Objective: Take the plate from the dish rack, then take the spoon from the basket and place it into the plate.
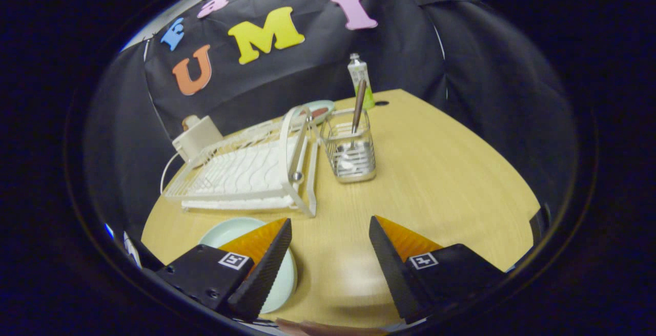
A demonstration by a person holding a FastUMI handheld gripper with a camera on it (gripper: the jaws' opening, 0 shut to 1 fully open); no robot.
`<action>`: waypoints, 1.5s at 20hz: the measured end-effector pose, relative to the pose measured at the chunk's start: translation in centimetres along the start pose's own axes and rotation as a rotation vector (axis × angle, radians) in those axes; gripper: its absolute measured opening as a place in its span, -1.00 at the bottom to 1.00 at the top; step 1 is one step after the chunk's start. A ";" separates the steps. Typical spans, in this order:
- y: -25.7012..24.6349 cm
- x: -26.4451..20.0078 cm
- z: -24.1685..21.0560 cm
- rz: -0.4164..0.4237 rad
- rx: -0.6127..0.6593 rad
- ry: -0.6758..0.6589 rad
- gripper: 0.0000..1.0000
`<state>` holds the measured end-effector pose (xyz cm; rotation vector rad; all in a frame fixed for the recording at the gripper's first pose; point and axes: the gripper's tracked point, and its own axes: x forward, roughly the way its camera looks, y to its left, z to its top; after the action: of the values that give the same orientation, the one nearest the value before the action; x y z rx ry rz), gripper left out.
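Now, step: the plate (233,233) looks already out of the dish rack (246,172); fetching the spoon (357,108) comes next.
Gripper (330,246): fingers spread wide, holding nothing.
Plate: flat on the table (451,172), in front of the rack, under the left finger.
Spoon: upright in the basket (351,154), just right of the rack.
Next move: likely reach forward, close on the handle, lift straight up.
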<state>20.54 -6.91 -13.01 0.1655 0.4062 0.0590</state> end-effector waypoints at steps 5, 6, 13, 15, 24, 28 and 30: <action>-0.5 2.4 6.1 -0.018 -0.196 -0.166 0.99; -0.6 3.3 7.1 -0.016 -0.205 -0.182 0.99; -2.6 10.2 11.8 -0.068 -0.168 -0.178 1.00; -2.7 12.2 12.2 -0.049 -0.134 -0.141 0.99; -2.0 16.5 13.7 -0.022 -0.071 -0.052 0.70; -1.9 16.2 13.9 -0.052 -0.078 -0.057 0.08; -0.7 15.1 14.1 -0.028 -0.061 -0.086 -0.60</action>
<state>40.01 -8.38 -6.20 0.1017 0.3205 0.0362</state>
